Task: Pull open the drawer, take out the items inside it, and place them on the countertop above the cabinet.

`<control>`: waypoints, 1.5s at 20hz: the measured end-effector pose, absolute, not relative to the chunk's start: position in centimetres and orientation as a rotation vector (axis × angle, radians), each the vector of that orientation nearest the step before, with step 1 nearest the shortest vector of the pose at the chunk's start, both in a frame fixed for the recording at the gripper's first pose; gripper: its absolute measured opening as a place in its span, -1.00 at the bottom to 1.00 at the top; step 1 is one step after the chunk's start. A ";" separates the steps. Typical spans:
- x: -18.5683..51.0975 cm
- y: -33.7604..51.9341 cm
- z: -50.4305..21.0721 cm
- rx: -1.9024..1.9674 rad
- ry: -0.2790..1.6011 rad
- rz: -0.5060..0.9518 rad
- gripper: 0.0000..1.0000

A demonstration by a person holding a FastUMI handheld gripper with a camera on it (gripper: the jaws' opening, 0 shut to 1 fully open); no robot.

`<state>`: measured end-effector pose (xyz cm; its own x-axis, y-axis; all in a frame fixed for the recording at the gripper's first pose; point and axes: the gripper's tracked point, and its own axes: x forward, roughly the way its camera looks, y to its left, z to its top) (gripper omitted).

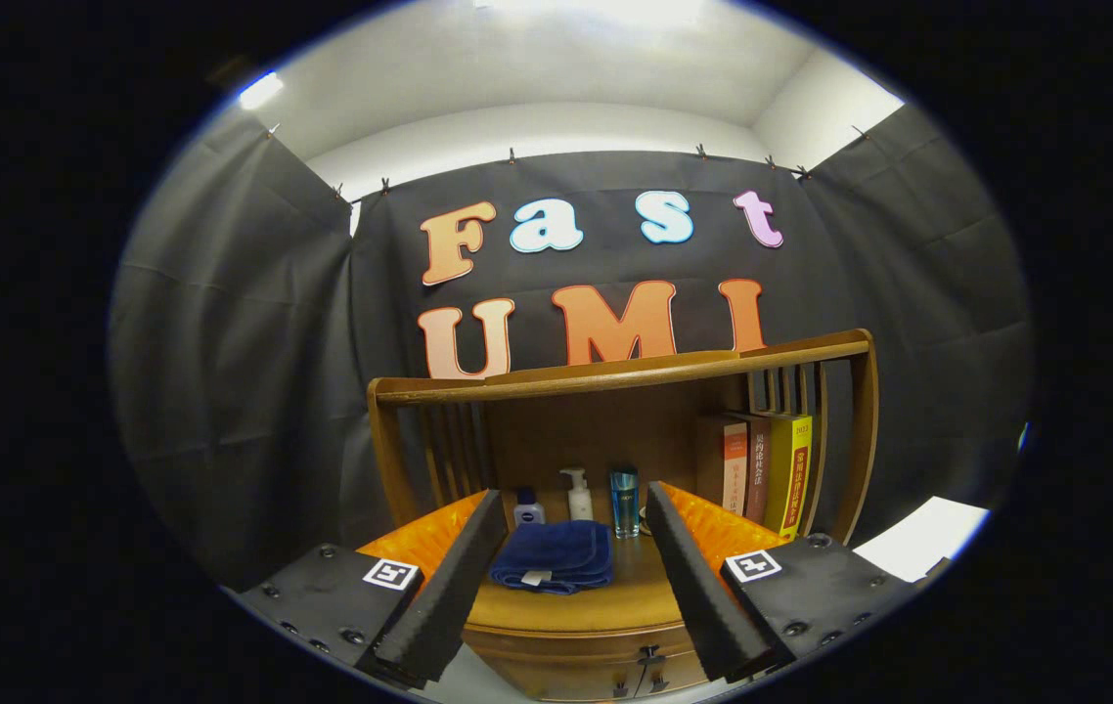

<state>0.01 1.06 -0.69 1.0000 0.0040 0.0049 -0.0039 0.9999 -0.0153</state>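
A wooden cabinet stands ahead of me, its countertop (576, 606) showing between my fingers. Its drawer front (586, 665) with a dark handle (649, 657) sits low between the fingertips and looks closed. On the countertop lies a folded blue towel (552, 557). Behind it stand a small dark-capped bottle (529, 508), a white pump bottle (578, 496) and a blue bottle (624, 501). My gripper (571, 626) is open, fingers wide apart with nothing between them, held a little back from the cabinet's front.
A curved wooden rail with slats (615, 376) encloses the back and sides of the countertop. Several upright books (762, 474) stand at the right under the rail. Black cloth walls surround the booth. A white surface (923, 538) shows at the right.
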 end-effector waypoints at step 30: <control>-0.6 -11.5 -35.8 -0.037 0.216 -0.134 0.97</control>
